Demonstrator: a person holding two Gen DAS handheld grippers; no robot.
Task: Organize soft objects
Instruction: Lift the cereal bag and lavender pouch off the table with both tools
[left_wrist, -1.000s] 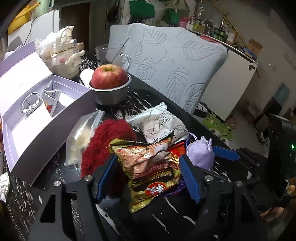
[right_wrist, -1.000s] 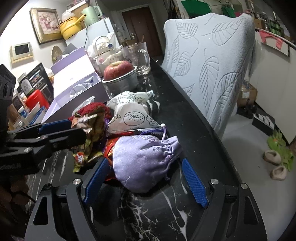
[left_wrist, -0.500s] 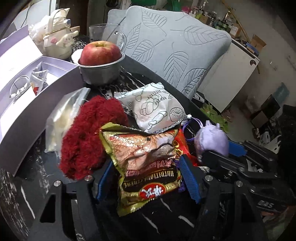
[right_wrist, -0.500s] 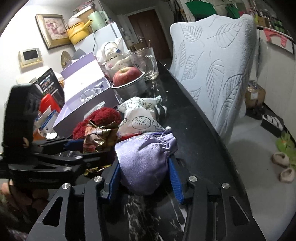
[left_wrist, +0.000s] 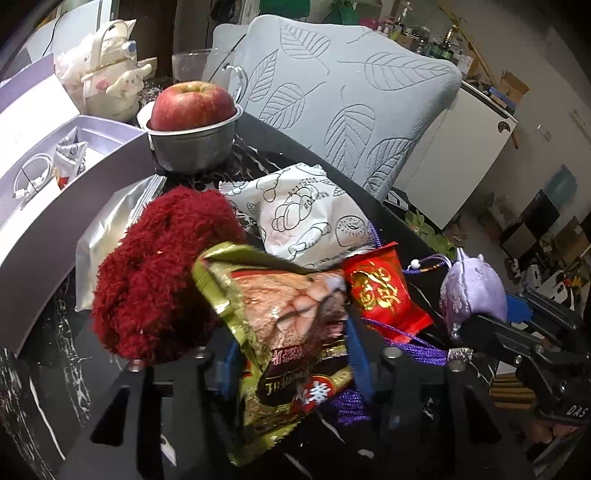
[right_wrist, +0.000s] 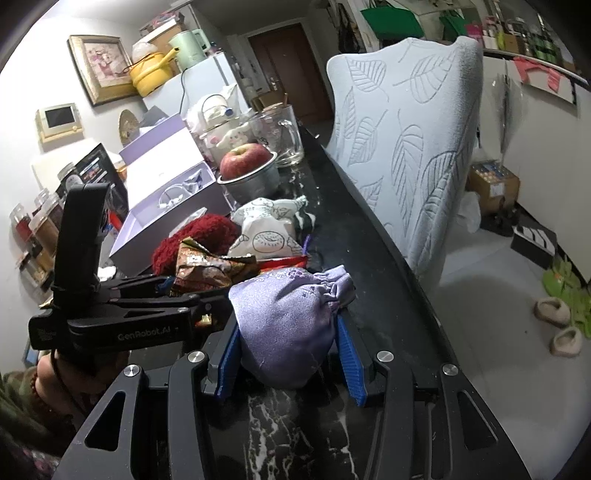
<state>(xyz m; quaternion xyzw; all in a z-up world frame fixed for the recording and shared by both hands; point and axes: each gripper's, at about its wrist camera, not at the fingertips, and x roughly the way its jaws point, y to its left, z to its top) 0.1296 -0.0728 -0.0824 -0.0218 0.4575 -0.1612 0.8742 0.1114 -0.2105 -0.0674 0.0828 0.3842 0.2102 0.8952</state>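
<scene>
Now lift slow. Left claw (left_wrist: 291, 354) closed on shiny gold-brown crinkly snack bag (left_wrist: 284, 321), near middle of black marble tabletop (right_wrist: 373, 258). Right claw (right_wrist: 288, 354) squeezed shut on soft purple cloth pouch (right_wrist: 288, 317), near right. Mind purple cord (left_wrist: 399, 332) snagging small red packet (left_wrist: 380, 291).

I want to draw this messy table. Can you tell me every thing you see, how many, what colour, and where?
Snack packet: one, gold and brown, clamped in the left gripper.
Drawstring pouch: one, lilac, clamped in the right gripper.
Fluffy thing: one, dark red, left of the snack packet.
Red packet: one, red with gold print, between snack packet and pouch.
Doughnut-print bag: one, white, behind the red packet.
Apple: one, red, in the metal bowl.
Gift box: one, lilac, open, left side.
Glass mug: one, clear, behind the bowl.
Chair cover: one, pale blue with leaves, beside the table.
Left gripper: black, blue pads.
Right gripper: black, blue pads.
</scene>
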